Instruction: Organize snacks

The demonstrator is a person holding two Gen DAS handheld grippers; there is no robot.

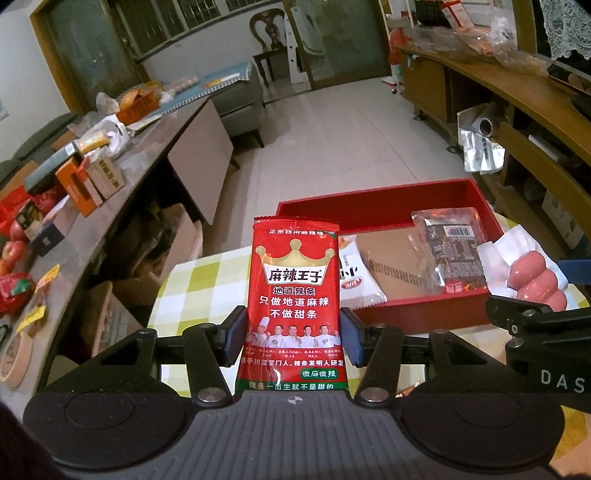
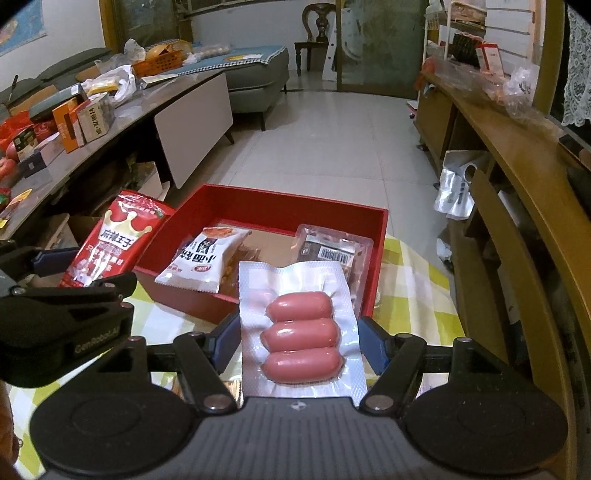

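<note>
The left gripper (image 1: pixel 293 338) has its jaws closed part-way on the sides of a red packet (image 1: pixel 295 299) of spicy strips, which stands upright between the blue pads with a gold crown printed on its face. The right gripper (image 2: pixel 299 347) likewise has its jaws drawn in against the edges of a clear sausage pack (image 2: pixel 301 332), three pink sausages lying side by side under the film.

Both packs are held above the near edge of a red box (image 2: pixel 280 206) that sits on a counter (image 1: pixel 207 280) covered with a yellow-and-white check cloth. From the right wrist view the red packet (image 2: pixel 110 240) hangs just left of the box, outside its wall, while the sausage pack overlaps the box's near rim. From the left wrist view the sausage pack (image 1: pixel 532 273) shows at the right, beside the box's near right corner.

Inside the box lie a white bag (image 2: pixel 205 262) of snacks at the left, tilted against the near wall, and a dark vacuum pack (image 2: pixel 332 251) with a barcode at the right; brown card lining shows between them.

Beyond the box, a long grey table (image 2: pixel 184 107) at the left carries cartons, an orange basket and bags. A wooden sideboard (image 2: pixel 517 147) runs along the right, a grey sofa (image 2: pixel 258 74) and a wooden chair (image 2: pixel 319 26) stand at the far end of the tiled floor.
</note>
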